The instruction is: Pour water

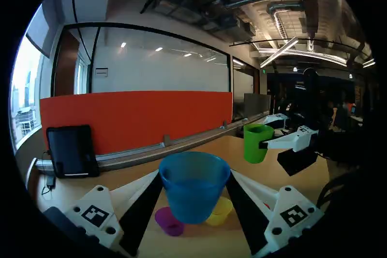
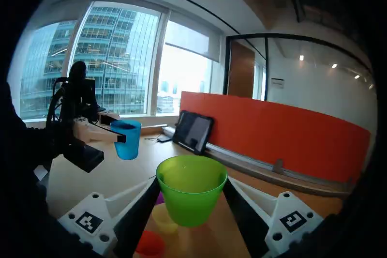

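The wooden worktop [image 1: 121, 178] ran along an orange partition [image 1: 135, 117], with a black tablet [image 1: 72, 150] propped against it near the window end.

Both pairs of tongs were held up above the worktop. The left tongs [image 1: 194, 175] pinched a blue cup [image 1: 194, 192] between both fingers, upright. The right tongs [image 2: 191, 180] pinched a green cup [image 2: 191, 195] the same way, also upright. The two cups were well apart, each seen off to the side from the other gripper's view.

The green cup's inside looked empty. The blue cup's wall was cloudy, and I could not tell whether it held water.

Three small cups stood on the worktop below the tongs: a purple one [image 1: 169, 221], a yellow one [image 1: 220, 209] and a red one [image 2: 150, 243].

Pouring had not begun; the step in hand seemed to be bringing the cups together. To do it well, the receiving cup, likely the green one, should be held steady and level. The blue cup's rim should then come just over the green rim before any tilt. The tilt should be slow, rolling the wrist rather than swinging the arm, so the stream lands inside. The pinch on both cups should stay firm, since tapered plastic walls could slip downward between the fingers once weight shifts.
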